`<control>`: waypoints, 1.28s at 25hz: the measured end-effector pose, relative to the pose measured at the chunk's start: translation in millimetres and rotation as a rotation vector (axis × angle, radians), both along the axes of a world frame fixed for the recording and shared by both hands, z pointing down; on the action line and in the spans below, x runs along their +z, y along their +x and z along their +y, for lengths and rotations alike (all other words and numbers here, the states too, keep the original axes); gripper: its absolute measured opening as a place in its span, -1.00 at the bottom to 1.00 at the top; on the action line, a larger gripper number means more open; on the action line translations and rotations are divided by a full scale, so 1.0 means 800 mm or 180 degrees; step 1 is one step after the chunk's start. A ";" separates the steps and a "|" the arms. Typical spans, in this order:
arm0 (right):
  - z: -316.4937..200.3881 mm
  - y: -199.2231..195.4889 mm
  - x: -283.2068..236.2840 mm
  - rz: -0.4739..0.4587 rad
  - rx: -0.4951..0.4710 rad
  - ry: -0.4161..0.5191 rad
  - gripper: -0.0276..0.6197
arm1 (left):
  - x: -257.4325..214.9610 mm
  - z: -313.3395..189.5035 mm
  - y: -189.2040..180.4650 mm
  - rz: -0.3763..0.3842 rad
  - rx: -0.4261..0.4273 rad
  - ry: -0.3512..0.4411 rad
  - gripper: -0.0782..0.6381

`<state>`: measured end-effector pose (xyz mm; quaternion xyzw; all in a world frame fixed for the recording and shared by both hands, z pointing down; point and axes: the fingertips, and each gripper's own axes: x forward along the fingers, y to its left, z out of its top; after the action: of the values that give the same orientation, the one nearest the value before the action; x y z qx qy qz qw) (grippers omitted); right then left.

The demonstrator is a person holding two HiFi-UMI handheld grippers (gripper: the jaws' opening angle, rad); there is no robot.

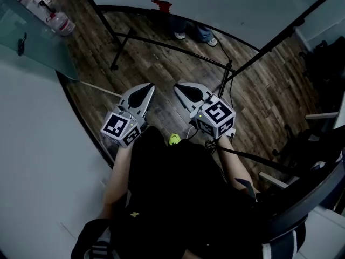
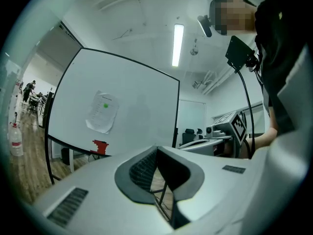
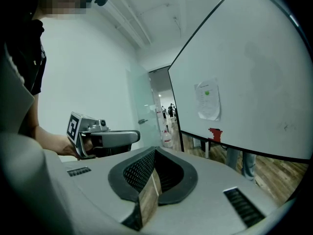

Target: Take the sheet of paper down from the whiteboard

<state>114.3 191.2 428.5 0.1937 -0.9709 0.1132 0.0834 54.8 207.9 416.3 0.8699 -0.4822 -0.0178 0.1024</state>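
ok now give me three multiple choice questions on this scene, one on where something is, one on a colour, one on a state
1. Where is the sheet of paper?
A. lying on the floor
B. stuck on the whiteboard
C. on a desk

2. What colour is the dot near the top of the sheet?
A. green
B. red
C. blue

3. How do the left claw and the right claw stand?
A. both wide open
B. one shut on the paper
C. both shut with nothing in them

Answers:
1. B, both gripper views show the sheet hanging on the board.
2. A, the dot shows green in the left gripper view.
3. C, in each gripper's own view the jaws meet with nothing between them, and the paper is far off on the board.
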 end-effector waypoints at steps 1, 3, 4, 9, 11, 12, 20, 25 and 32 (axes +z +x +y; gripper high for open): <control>-0.001 -0.001 0.001 0.0008 -0.0010 -0.0008 -0.87 | 0.000 -0.001 -0.001 0.0000 -0.0009 -0.0007 -0.72; -0.005 -0.004 0.003 0.0018 -0.0040 -0.0012 -0.87 | 0.001 -0.005 -0.004 0.0005 -0.0023 -0.0013 -0.72; -0.007 -0.006 0.004 0.0014 -0.0054 -0.0025 -0.87 | 0.003 -0.007 -0.005 0.0010 -0.0027 -0.0015 -0.72; -0.022 -0.019 0.009 -0.0013 -0.0075 -0.0072 -0.87 | 0.007 -0.026 -0.015 0.0025 -0.0009 -0.0009 -0.72; -0.033 -0.027 0.010 -0.0003 -0.0059 -0.0048 -0.87 | 0.007 -0.038 -0.022 0.0025 0.0012 0.0014 -0.72; -0.039 -0.031 0.009 0.0002 -0.0047 -0.0035 -0.87 | 0.008 -0.045 -0.026 0.0025 0.0026 0.0026 -0.72; -0.101 -0.068 0.004 0.0006 0.0097 0.0004 -0.87 | 0.006 -0.111 -0.059 0.0057 0.0175 0.0070 -0.72; -0.136 -0.088 0.011 0.0082 0.0181 -0.0092 -0.87 | 0.009 -0.147 -0.077 0.0099 0.0239 0.0034 -0.72; -0.189 -0.121 0.008 0.0162 0.0294 -0.0104 -0.87 | 0.007 -0.200 -0.106 0.0077 0.0327 0.0029 -0.72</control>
<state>17.1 40.3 435.0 0.2398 -0.9565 0.1278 0.1059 -30.0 48.0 421.5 0.8937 -0.4356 -0.0253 0.1050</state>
